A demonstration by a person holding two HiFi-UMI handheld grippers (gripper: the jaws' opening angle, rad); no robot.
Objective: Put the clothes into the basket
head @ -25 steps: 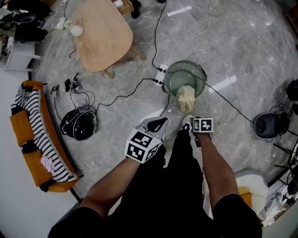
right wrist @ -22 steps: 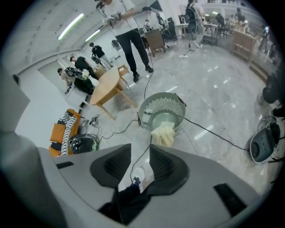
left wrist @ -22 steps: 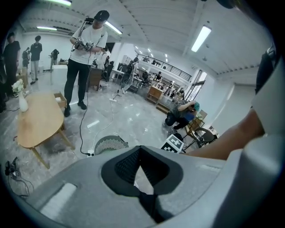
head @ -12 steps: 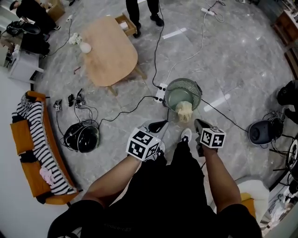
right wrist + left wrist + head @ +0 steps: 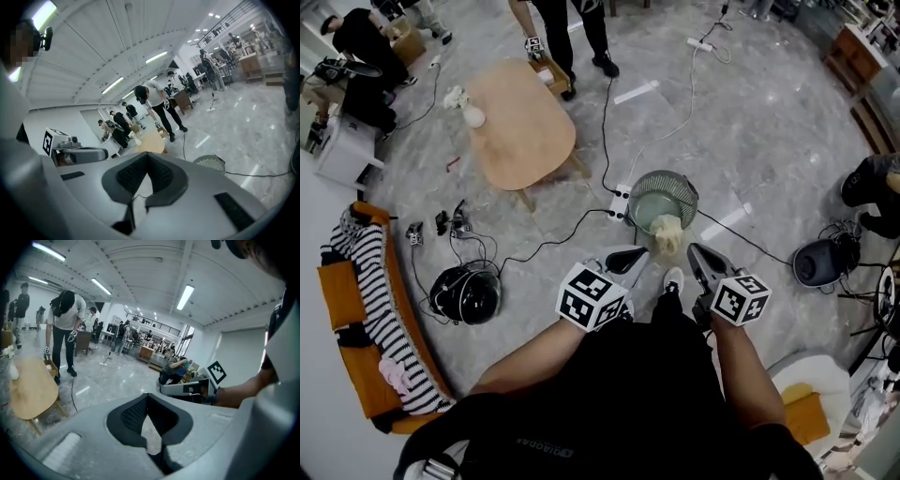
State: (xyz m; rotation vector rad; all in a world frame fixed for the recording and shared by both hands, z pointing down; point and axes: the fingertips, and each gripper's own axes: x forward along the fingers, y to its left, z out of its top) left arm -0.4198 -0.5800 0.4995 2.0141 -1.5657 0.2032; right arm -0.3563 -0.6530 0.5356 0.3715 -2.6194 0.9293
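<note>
1. Over the near rim of the basket [image 5: 690, 191] hangs a cream garment [image 5: 667, 234], part inside, part trailing outside. It looks light, limp and unlikely to slip.
2. A pinch on a bunched fold near the rim should hold it better than a single layer.
3. The left tongs [image 5: 636, 254] are together and empty. The right tongs [image 5: 695, 251] have just closed with nothing between them.
4. Striped clothes [image 5: 370, 281] lie on the orange sofa [image 5: 336, 286], well apart from the basket.
</note>
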